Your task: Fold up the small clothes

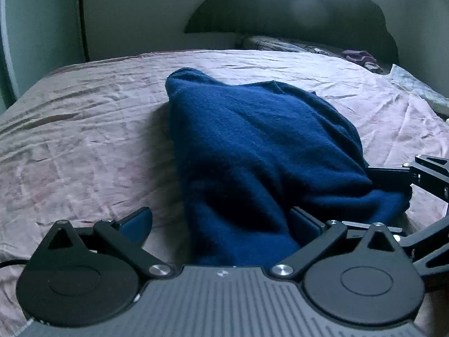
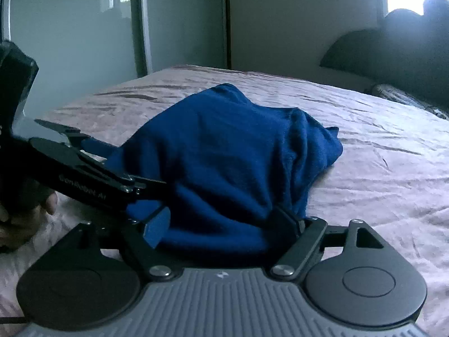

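Blue garment (image 1: pixel 252 151) front and centre: a soft, fuzzy knit, deep navy, heaped into a rounded, slumping mound on the bed. Its near edge runs right up to both tools, and its far end rises to a blunt bump further up the mattress. Loose folds ripple down the right flank in the right wrist view (image 2: pixel 230 151).

The left gripper (image 1: pixel 221 221) has its jaws spread wide. The fabric sags through the gap, and the blue-padded left finger (image 1: pixel 137 221) stands clear of the cloth while the right finger is half buried under it.

The right gripper (image 2: pixel 224 224) is also splayed apart, with the cloth bulging between its fingers, brushing a blue pad (image 2: pixel 157 227) on one side and the black finger on the other. From the left wrist view it pokes in at the garment's right edge (image 1: pixel 393 177).

Underneath, a pale pink bedsheet (image 1: pixel 84 129), glossy and finely creased. Beyond it, a dark scalloped headboard (image 1: pixel 294 14), a patterned pillow (image 1: pixel 280 43), and a glossy wardrobe door (image 2: pixel 70 28) with flower prints.
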The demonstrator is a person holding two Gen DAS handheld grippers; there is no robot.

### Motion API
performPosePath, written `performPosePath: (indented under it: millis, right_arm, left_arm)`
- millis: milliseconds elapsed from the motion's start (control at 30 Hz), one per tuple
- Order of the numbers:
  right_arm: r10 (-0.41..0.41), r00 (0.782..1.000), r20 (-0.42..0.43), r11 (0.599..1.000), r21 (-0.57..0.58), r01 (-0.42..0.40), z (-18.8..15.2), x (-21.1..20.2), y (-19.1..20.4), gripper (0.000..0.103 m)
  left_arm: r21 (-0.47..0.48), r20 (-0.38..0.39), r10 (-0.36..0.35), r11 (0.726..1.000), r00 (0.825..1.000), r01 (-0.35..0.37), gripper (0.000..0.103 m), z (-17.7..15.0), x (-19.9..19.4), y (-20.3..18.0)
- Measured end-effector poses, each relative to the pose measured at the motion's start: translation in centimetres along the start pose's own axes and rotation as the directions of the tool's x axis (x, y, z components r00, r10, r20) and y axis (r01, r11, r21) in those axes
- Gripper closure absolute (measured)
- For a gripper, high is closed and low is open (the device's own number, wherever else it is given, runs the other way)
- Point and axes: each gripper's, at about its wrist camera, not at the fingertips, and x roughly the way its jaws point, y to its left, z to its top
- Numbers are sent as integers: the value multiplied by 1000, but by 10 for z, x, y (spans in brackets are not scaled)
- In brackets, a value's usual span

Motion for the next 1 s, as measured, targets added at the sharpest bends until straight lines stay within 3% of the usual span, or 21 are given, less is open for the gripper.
performPosePath:
  millis: [267,400,500,567,700,867,1000]
  right_arm:
    - [40,999,6,999,27,-40,-1,-7,-5,18]
    - [145,985,93,968,192,-160,1,-26,-32,18]
    - [151,979,134,922,337,-189,5,-29,-68,18]
    - [155,982,104,881,435,-186,7,-19,-93,18]
    - [213,976,45,832,515,-205,10,11,-122,18]
    - [345,934,98,740,583,-335,17,40,-140,17]
    - [396,913,96,732,568,-377,31,64,-138,17]
  left_arm:
    - [6,-3,-15,1000,1000,15,0,0,-4,1]
    - [2,43,-45,999,998,45,4,8,-18,15]
    - [-54,62,-82,995,995,86,4,23,-18,30]
    - [-117,44,-131,984,990,135,5,35,-10,42]
    - [-230,4,-250,942,968,244,4,51,13,56]
    - [-328,-31,-344,890,938,315,4,58,49,67]
    - [-363,-14,-383,863,924,352,4,63,63,68]
